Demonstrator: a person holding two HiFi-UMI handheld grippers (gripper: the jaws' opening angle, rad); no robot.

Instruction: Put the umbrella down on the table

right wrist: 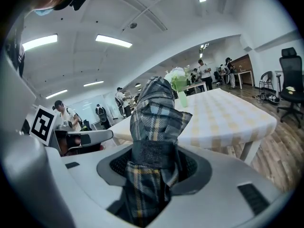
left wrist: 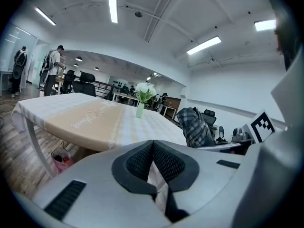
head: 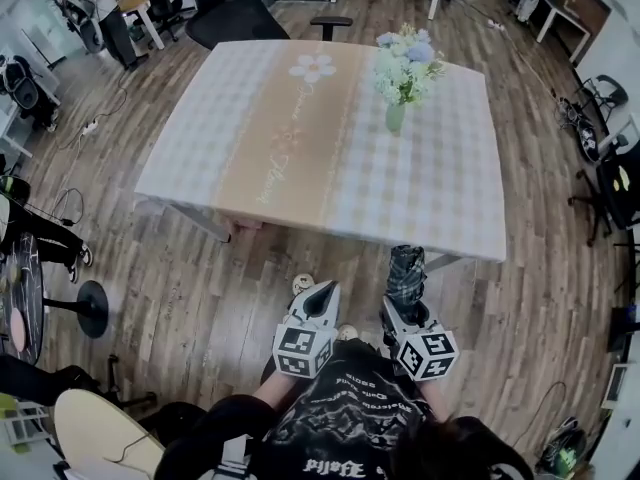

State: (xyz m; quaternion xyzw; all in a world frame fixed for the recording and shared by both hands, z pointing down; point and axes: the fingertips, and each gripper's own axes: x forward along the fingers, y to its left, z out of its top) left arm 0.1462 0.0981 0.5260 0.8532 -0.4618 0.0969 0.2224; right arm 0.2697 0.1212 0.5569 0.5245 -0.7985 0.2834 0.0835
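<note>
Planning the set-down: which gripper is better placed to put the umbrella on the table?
Right. The right gripper is shut on the folded plaid umbrella, just short of the near edge of the table. The left gripper has its fingers together on nothing.

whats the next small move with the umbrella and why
Probably carry the right gripper forward past the near edge of the table: its jaws are shut on the folded plaid umbrella, which is over the floor, short of that edge.
</note>
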